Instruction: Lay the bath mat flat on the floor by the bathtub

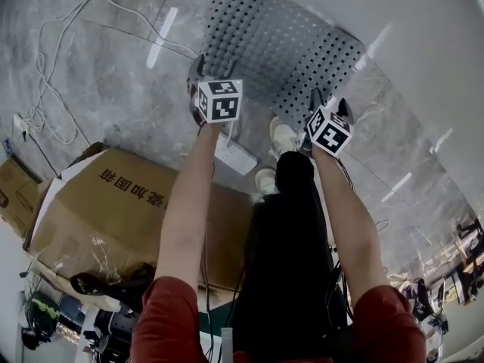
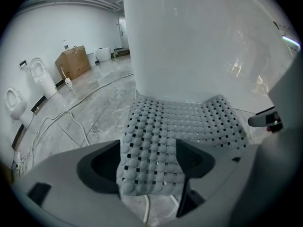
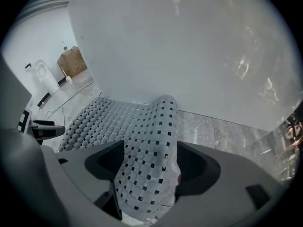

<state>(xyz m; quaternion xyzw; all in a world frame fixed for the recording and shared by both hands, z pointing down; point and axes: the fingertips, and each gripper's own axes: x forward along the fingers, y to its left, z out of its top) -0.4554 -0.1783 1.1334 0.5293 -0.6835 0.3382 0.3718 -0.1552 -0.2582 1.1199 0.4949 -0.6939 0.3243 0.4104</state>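
The perforated bath mat (image 1: pixel 280 44) lies upper centre in the head view, against the bathtub (image 2: pixel 199 41). It looks light, floppy and grippy, best taken by its near corners. The left gripper (image 2: pixel 149 162) and right gripper (image 3: pixel 149 169) gape released, with 2 limp corners draped between their jaws.

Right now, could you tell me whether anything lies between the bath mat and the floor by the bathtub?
Mostly no: the bath mat reaches the bathtub. But a white power strip and its cable lie on the floor near the raised edge at the left gripper, so that corner may land on them.
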